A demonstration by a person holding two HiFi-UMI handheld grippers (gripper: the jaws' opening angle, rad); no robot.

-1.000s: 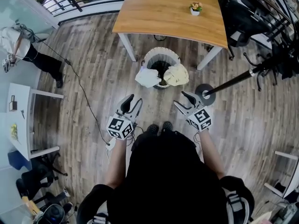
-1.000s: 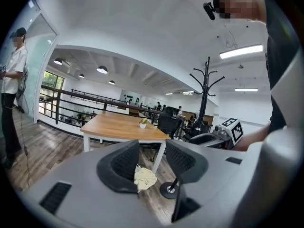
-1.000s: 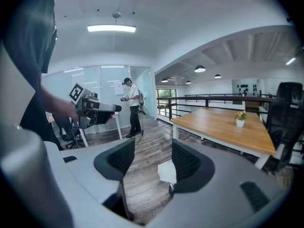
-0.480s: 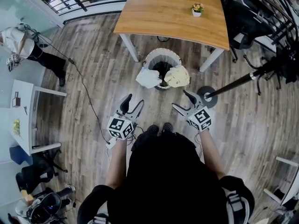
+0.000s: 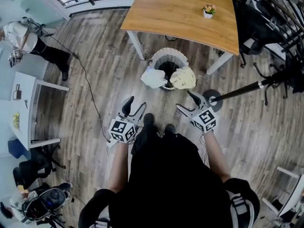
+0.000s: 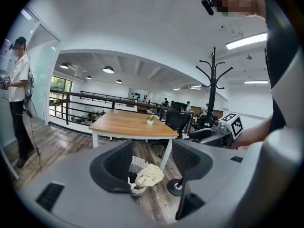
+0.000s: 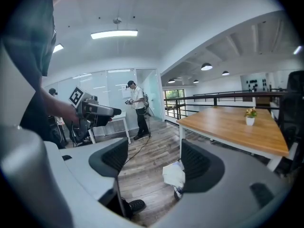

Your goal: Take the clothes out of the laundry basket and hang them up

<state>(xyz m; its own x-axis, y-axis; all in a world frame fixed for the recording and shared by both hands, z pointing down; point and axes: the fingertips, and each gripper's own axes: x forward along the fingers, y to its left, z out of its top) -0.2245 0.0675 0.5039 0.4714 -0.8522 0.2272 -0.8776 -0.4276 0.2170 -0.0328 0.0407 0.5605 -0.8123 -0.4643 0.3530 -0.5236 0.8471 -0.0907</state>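
Wood-plank floor (image 5: 95, 94) fills the head view, with a wooden tabletop (image 5: 180, 11) at 12 o'clock. The laundry basket (image 5: 167, 56) stands on the floor by the tabletop's near edge. A white garment (image 5: 153, 78) hangs over its rim at 8 o'clock and a cream garment (image 5: 184, 78) at 4 o'clock. The left claw (image 5: 137, 102) and right claw (image 5: 184, 100) hover at 7 and 5 o'clock of the basket, clear of it. Both gape wide with nothing gripped.

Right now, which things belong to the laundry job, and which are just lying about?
Job: laundry basket, white garment, cream garment, probably the coat stand, left gripper, right gripper (both open).
Lying about: wooden table, potted flower, white side table.
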